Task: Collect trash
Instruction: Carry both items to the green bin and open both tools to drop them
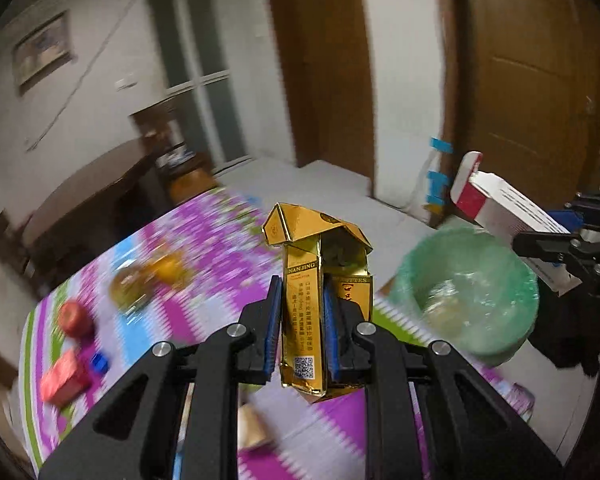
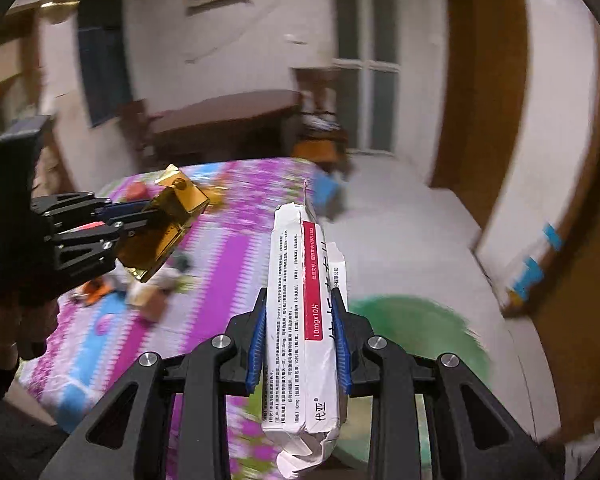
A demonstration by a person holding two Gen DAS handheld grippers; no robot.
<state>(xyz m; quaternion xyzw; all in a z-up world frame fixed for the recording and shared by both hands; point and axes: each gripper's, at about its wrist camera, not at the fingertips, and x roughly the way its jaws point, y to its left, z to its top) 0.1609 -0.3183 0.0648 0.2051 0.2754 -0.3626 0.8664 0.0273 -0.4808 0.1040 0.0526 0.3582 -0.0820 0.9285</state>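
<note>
Floral cloth on the table is smeared with blur under both claws, so I'm reading this as mid-carry, not pickup.

Left claw: pinching the gold cigarette pack, lid flap hanging open at the far end. Right claw: clamped on the white medicine box, crumpled at its near end.

Step in hand: haul both pieces to the bin, green liner, standing off the table's right edge on the floor. From the left wrist view the medicine box is over the bin's far rim; the gold pack is short of it, above the table.

Next move, my call: bring each claw over the mouth, then let go, one at a time so the claws don't clash.

Room: apple, red box and other clutter sit well to the left, clear of the path. Beyond the bin: bare floor, then a wall corner with blue tape and a door.
</note>
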